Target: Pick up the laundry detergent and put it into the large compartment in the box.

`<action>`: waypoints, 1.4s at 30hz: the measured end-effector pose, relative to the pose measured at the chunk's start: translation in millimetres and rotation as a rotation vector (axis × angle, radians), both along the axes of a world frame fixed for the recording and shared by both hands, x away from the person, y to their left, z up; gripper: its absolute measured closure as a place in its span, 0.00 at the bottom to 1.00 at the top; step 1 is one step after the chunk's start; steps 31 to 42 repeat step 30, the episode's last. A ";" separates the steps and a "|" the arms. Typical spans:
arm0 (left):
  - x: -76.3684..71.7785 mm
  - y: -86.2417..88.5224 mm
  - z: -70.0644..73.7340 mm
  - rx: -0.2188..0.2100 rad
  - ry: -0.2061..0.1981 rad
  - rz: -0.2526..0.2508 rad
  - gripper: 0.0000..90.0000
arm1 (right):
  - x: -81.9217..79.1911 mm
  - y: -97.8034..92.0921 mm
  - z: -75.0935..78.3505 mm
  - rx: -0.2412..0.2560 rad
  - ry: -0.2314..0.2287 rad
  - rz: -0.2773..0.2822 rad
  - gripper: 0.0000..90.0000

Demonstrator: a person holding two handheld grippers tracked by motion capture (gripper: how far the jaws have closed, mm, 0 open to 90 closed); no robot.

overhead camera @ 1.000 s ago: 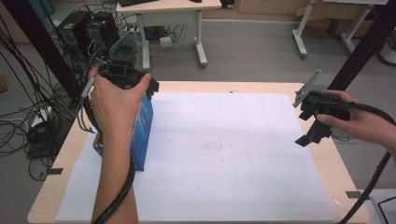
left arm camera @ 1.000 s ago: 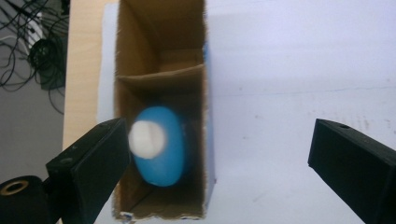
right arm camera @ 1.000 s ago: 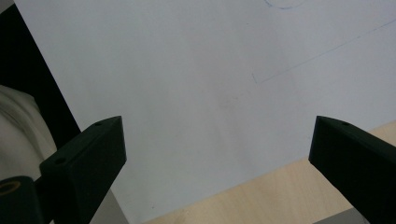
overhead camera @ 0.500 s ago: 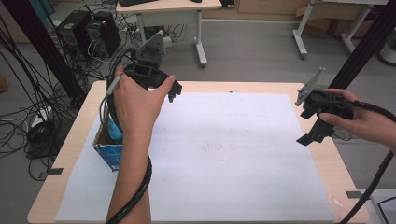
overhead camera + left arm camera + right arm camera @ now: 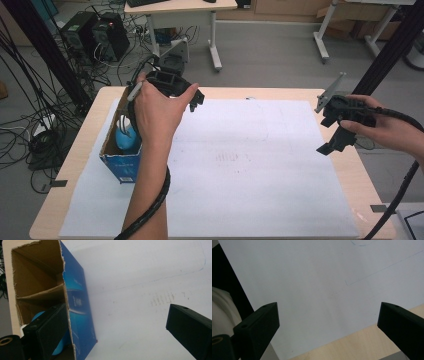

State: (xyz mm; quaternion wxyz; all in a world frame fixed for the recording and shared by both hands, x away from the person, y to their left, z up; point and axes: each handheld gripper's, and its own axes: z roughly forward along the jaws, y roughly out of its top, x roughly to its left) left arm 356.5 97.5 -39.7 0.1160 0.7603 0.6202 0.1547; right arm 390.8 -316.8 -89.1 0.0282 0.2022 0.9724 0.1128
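Observation:
A blue cardboard box with an open top stands near the table's left edge. Inside it lies a rounded light-blue object. My left gripper hovers over the box's far right corner, open. In the left gripper view the box's blue wall stands between the wide-apart jaws of the left gripper. One jaw is over the box's inside, beside the light-blue object, and the other is over the paper. My right gripper hangs open and empty above the table's right edge. In its own view the right gripper looks down on paper.
A large white paper sheet covers most of the wooden table. Beyond the far edge are a desk, computer towers and many cables on the floor. A black post rises at the right.
My left hand and gripper moved toward the table's far side, uncovering the box's open top. The box now sits farther left. The right gripper barely moved.

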 end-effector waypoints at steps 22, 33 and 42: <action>2.7 -1.0 -6.8 -0.004 0.015 -0.007 0.05 | 3.1 1.4 -3.1 -0.006 0.009 0.003 0.04; 3.9 -2.0 -5.3 -0.008 0.018 -0.010 0.05 | 2.8 1.1 -3.0 -0.001 0.005 0.003 0.04; 3.9 -2.0 -5.3 -0.008 0.018 -0.010 0.05 | 2.8 1.1 -3.0 -0.001 0.005 0.003 0.04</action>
